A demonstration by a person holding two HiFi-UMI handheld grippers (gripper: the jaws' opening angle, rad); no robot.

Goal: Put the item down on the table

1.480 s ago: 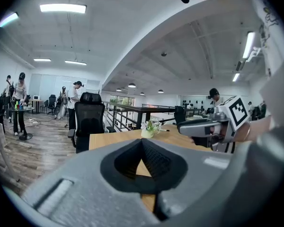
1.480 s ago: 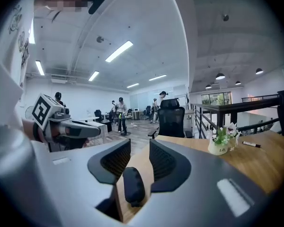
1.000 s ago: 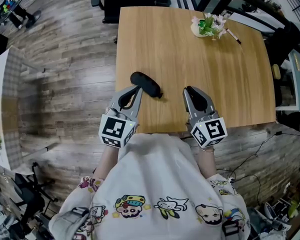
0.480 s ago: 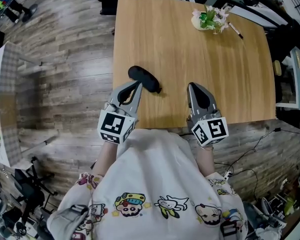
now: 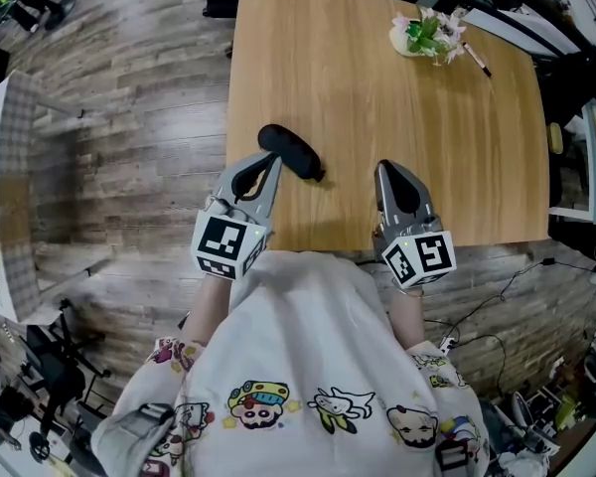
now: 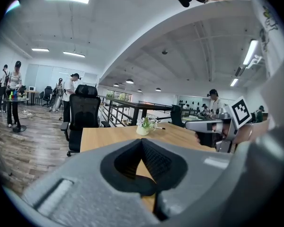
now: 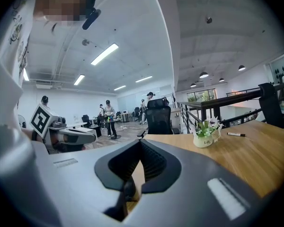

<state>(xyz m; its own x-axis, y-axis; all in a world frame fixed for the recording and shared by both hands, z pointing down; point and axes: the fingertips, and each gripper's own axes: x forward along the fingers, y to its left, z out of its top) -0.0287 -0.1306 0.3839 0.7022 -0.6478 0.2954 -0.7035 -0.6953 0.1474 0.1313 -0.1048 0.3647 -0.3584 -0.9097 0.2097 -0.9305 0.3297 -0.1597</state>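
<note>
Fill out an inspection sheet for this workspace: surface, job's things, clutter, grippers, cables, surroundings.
Surface: wooden table, no spills seen.
Job's things: black item lying on the table, towards its near left.
Clutter: flower pot and pen at the far right corner.
Grippers: left gripper shut, tip at the black item's near end, cannot tell whether it pinches it; right gripper shut, empty, over the table's near edge.
Cables: cable on the floor right of the table.
Surroundings: plank floor; office chair at the table's far end; people standing beyond.
</note>
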